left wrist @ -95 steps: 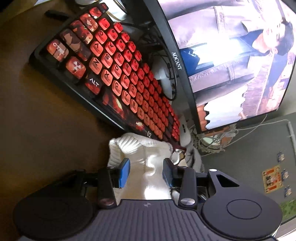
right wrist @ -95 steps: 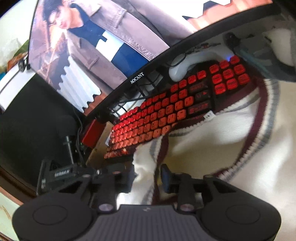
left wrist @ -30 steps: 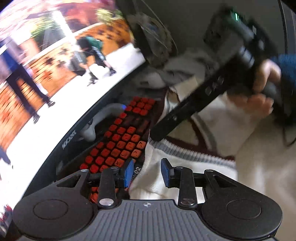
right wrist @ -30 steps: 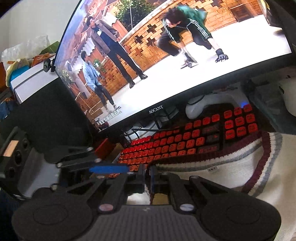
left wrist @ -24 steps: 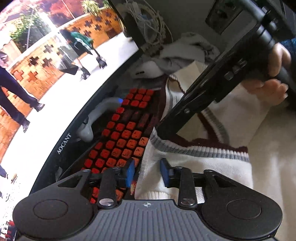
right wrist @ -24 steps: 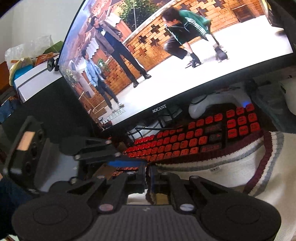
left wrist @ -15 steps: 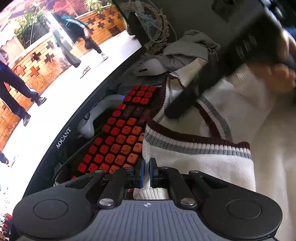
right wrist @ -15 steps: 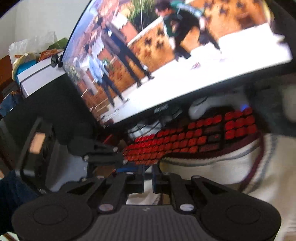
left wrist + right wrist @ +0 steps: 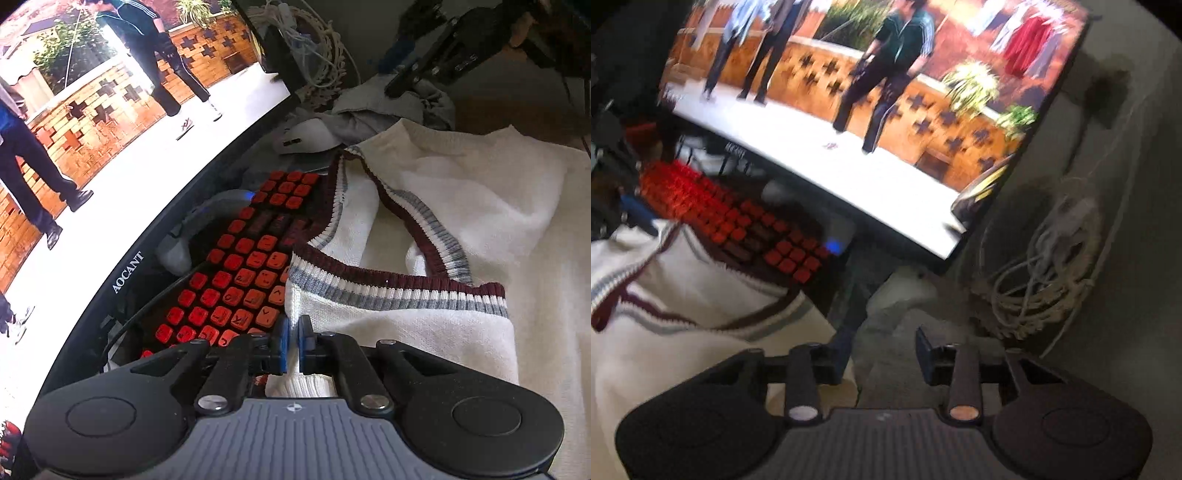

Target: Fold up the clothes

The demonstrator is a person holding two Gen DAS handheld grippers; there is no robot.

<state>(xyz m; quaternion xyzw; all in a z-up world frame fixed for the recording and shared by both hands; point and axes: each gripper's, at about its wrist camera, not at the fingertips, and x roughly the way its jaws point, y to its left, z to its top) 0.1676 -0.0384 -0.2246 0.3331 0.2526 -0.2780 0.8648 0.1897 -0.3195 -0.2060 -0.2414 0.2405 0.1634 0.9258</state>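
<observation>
Cream knitted sweater (image 9: 461, 229) with maroon-and-grey striped trim lies just ahead of your fingers, only partly folded: your left gripper (image 9: 291, 341) pinches its edge, your right gripper (image 9: 882, 356) gapes empty, most folding remains.

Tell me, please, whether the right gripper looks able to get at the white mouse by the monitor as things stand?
Probably yes. The right gripper is open, holds nothing, and the white mouse lies just ahead of its fingers with nothing over it. The cream sweater sits off to one side; the image is blurred, though.

Left tool (image 9: 291, 341) pinched closed, right tool (image 9: 882, 356) spread wide.
</observation>
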